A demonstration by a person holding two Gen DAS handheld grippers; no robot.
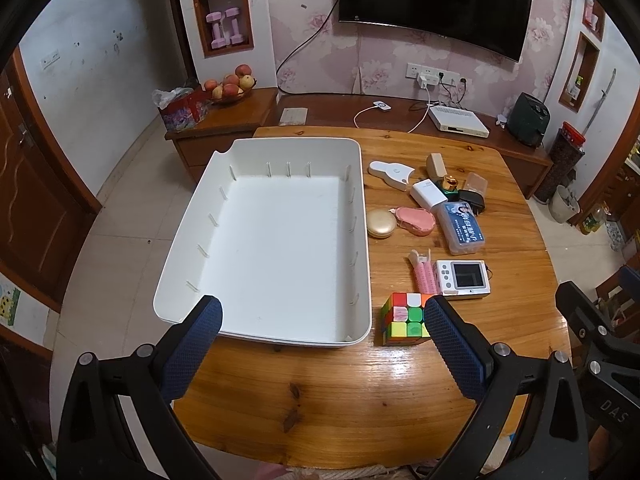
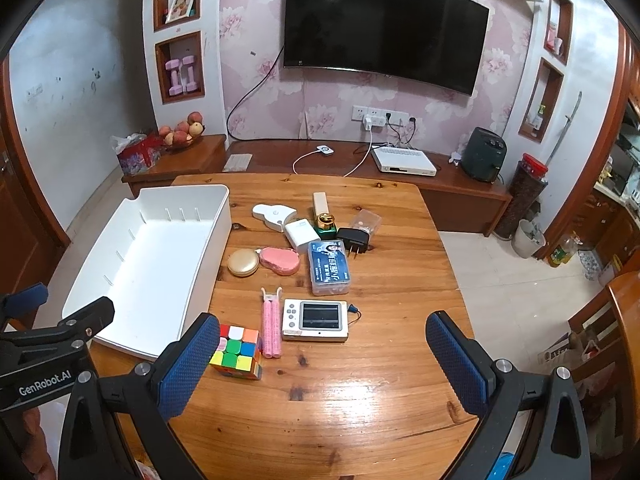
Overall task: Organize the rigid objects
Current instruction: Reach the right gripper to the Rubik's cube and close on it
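Observation:
An empty white bin [image 1: 276,240] sits on the left of the wooden table [image 1: 320,400]; it also shows in the right wrist view [image 2: 132,264]. Right of it lie a Rubik's cube [image 1: 404,320] [image 2: 238,352], a white handheld device [image 1: 464,280] [image 2: 316,320], pink rollers [image 2: 270,328], a blue-labelled box [image 2: 329,266], a gold compact [image 2: 243,263], a pink case [image 2: 280,260], a black charger [image 2: 353,239] and other small items. My left gripper [image 1: 322,344] is open and empty over the bin's near edge. My right gripper [image 2: 320,364] is open and empty, near the cube.
A low wooden TV cabinet [image 2: 360,168] runs behind the table with a white box, cables and a fruit bowl [image 2: 182,136]. A TV hangs above. The left gripper's body [image 2: 48,344] shows at the left edge of the right wrist view.

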